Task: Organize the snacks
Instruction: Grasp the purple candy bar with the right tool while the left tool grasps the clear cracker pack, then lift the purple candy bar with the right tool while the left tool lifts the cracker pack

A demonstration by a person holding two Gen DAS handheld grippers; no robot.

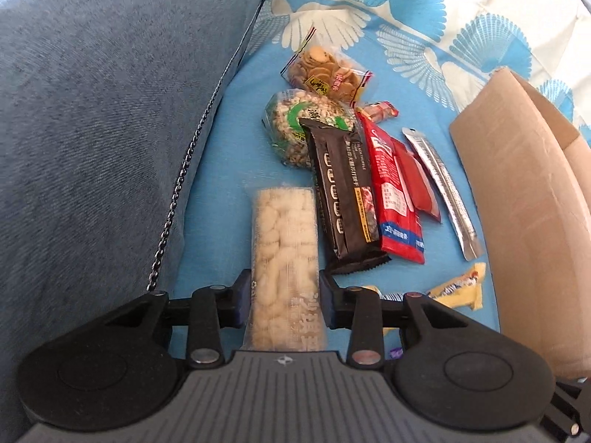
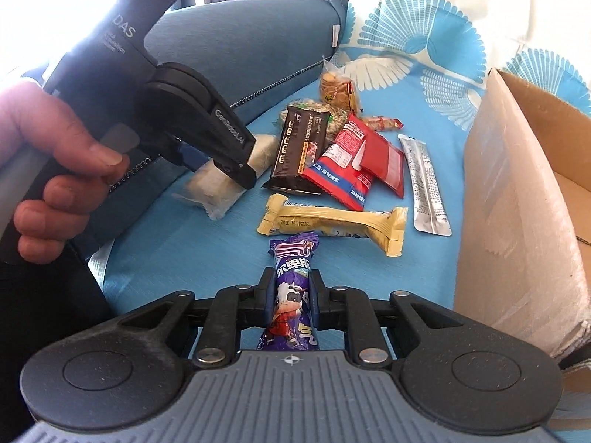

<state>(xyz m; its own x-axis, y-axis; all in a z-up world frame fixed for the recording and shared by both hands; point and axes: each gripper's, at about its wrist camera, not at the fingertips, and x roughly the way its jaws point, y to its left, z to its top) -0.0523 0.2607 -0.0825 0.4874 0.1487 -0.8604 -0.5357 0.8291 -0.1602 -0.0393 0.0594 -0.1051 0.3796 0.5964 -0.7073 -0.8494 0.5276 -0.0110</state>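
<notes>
A clear pack of white puffed snacks (image 1: pixel 284 243) lies on the blue bedsheet (image 1: pixel 218 170), and my left gripper (image 1: pixel 284 295) is shut on its near end, pads against both sides. The right wrist view shows the same left gripper (image 2: pixel 236 170) clamped over that white pack (image 2: pixel 218 188), held by a person's hand (image 2: pixel 62 155). My right gripper (image 2: pixel 290 299) is shut on a purple wrapped bar (image 2: pixel 293 277) with a cartoon cow, which points away along the fingers. Beyond lie a black pack (image 1: pixel 343 192), a red pack (image 1: pixel 395 192), a silver stick (image 1: pixel 443 192) and a yellow bar (image 2: pixel 332 221).
An open cardboard box (image 2: pixel 517 203) stands at the right, close to the snacks. A grey-blue pillow (image 1: pixel 92 110) fills the left side. Farther back sit a bag of round biscuits (image 1: pixel 325 70) and a green-and-white bag (image 1: pixel 303 125).
</notes>
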